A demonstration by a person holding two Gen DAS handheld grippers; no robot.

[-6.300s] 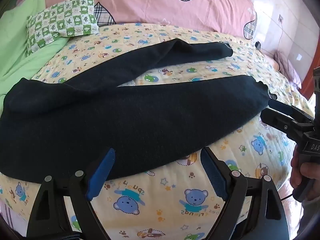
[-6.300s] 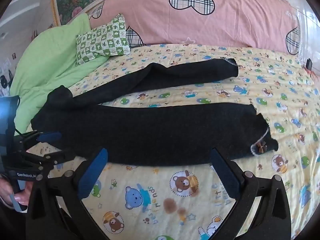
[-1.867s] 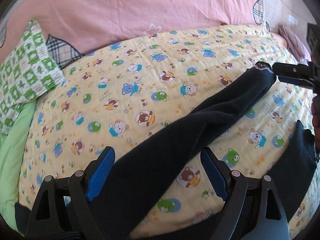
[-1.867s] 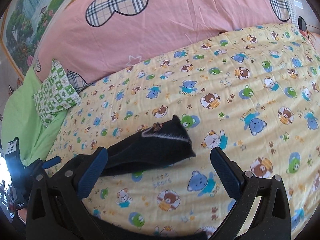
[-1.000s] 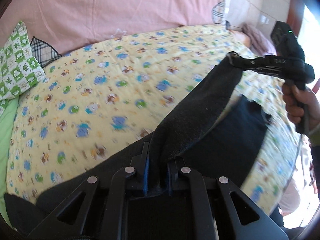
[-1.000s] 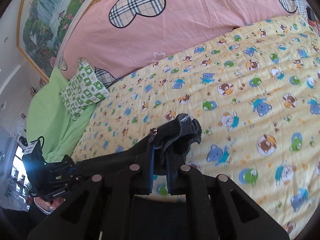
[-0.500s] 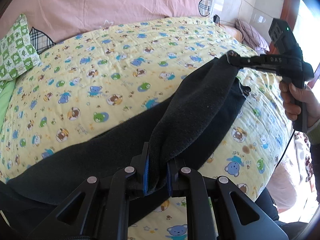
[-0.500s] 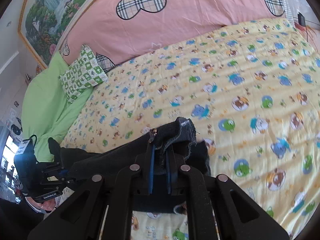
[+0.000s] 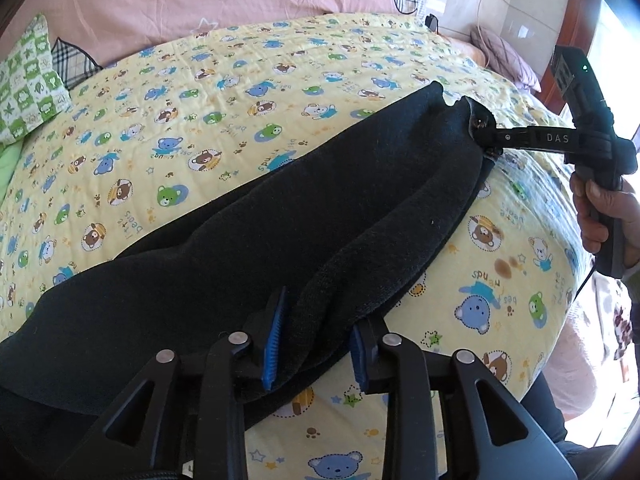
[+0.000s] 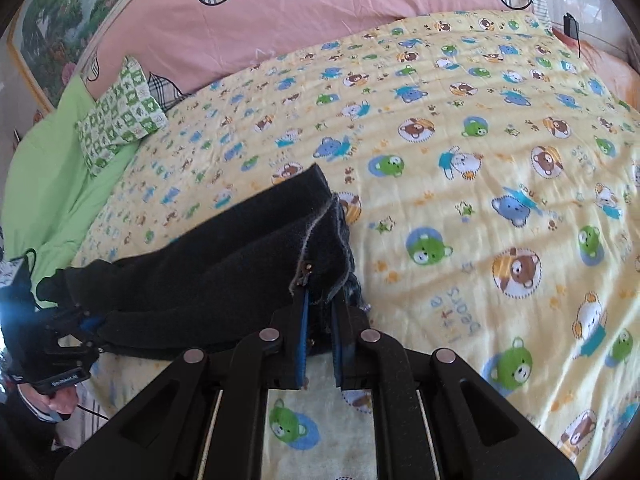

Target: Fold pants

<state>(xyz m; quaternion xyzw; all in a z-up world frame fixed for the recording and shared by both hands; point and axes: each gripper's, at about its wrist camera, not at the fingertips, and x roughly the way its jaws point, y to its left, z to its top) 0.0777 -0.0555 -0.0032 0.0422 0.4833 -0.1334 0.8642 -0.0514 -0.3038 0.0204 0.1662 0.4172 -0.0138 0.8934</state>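
One leg of the black pants [image 9: 304,216] lies over the other on the bed [image 9: 240,92]; the left gripper [image 9: 316,344] opens off the fabric between its fingers, the right gripper [image 10: 320,340] stays clamped on the cuff, further folds remaining.

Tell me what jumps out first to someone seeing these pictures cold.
The black pants stretch in a long dark band across the near side of a bright yellow bear-print quilt, one leg laid over the other. The right tool is shut on the hem end, while the left tool is opening around a ridge of the fabric. Behind the quilt lies a pink cover with plaid hearts.
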